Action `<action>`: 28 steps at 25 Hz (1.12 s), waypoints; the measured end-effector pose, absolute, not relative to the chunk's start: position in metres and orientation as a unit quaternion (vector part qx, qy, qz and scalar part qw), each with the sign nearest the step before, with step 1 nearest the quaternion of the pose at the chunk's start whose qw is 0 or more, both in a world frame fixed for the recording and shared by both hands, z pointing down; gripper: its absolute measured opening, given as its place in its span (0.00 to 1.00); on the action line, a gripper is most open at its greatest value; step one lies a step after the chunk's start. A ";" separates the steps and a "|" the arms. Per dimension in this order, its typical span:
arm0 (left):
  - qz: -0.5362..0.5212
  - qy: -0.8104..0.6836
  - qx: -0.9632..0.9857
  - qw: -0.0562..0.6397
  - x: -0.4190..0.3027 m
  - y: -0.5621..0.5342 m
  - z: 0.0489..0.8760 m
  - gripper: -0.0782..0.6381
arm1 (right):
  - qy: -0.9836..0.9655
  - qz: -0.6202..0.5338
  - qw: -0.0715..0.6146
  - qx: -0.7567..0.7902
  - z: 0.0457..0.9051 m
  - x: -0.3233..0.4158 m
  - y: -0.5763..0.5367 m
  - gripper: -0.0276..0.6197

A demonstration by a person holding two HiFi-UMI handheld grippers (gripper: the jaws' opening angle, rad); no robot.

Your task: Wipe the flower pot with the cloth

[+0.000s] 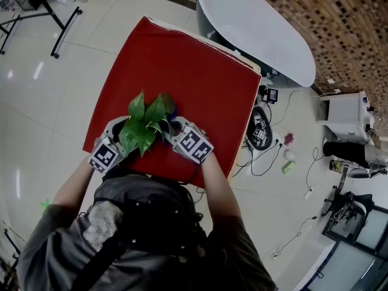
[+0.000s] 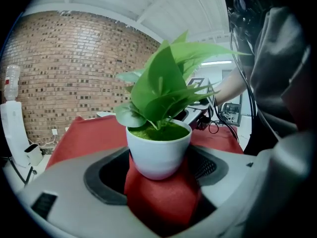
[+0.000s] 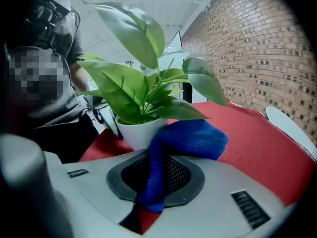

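Note:
A white flower pot [image 2: 158,153] with a green leafy plant [image 1: 145,123] stands near the front edge of the red table [image 1: 182,65]. My left gripper [image 2: 158,178] is shut on the pot, its dark pads against the pot's lower sides. In the head view the left gripper [image 1: 119,133] is at the plant's left and the right gripper [image 1: 176,133] at its right. My right gripper [image 3: 152,182] is shut on a blue cloth [image 3: 190,138]. The cloth's bunched end rests against the side of the pot [image 3: 136,132]. The leaves hide the pot in the head view.
A white oval table [image 1: 254,23] stands behind the red table. Cables and a black device [image 1: 259,131] lie on the tiled floor to the right, with a white box [image 1: 345,114] further right. A brick wall runs along the back.

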State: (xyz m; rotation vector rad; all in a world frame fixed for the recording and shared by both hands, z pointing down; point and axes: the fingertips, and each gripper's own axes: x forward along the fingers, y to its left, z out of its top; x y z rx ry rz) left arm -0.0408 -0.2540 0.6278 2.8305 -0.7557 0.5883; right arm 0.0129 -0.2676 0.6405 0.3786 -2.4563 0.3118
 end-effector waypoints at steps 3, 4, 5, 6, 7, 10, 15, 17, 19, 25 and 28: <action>0.193 -0.255 0.944 0.081 -0.042 -0.253 0.630 0.68 | -0.932 0.127 0.304 0.153 0.637 0.013 -0.258 0.16; 0.192 -0.257 0.944 0.082 -0.042 -0.253 0.631 0.68 | -0.932 0.132 0.299 0.158 0.636 0.013 -0.254 0.16; 0.190 -0.260 0.943 0.084 -0.041 -0.253 0.632 0.68 | -0.932 0.138 0.293 0.163 0.635 0.014 -0.250 0.16; 0.188 -0.263 0.942 0.086 -0.040 -0.253 0.632 0.68 | -0.932 0.145 0.286 0.167 0.633 0.014 -0.244 0.16; 0.186 -0.268 0.941 0.089 -0.039 -0.254 0.632 0.68 | -0.933 0.154 0.277 0.169 0.633 0.014 -0.238 0.16; 0.183 -0.283 0.937 0.095 -0.037 -0.252 0.632 0.68 | -0.938 0.192 0.237 0.166 0.633 0.009 -0.214 0.16; 0.184 -0.303 0.930 0.100 -0.032 -0.249 0.630 0.69 | -0.940 0.212 0.207 0.170 0.626 0.006 -0.188 0.16; 0.188 -0.318 0.924 0.099 -0.030 -0.246 0.630 0.69 | -0.939 0.208 0.205 0.182 0.626 0.014 -0.183 0.16; 0.195 -0.336 0.917 0.095 -0.031 -0.240 0.631 0.69 | -0.937 0.205 0.203 0.195 0.622 0.025 -0.176 0.16; 0.188 -0.378 0.898 0.122 -0.033 -0.200 0.623 0.69 | -0.928 0.208 0.161 0.265 0.598 0.078 -0.158 0.16; 0.175 -0.382 0.898 0.133 -0.023 -0.173 0.607 0.67 | -0.921 0.197 0.116 0.315 0.570 0.111 -0.154 0.16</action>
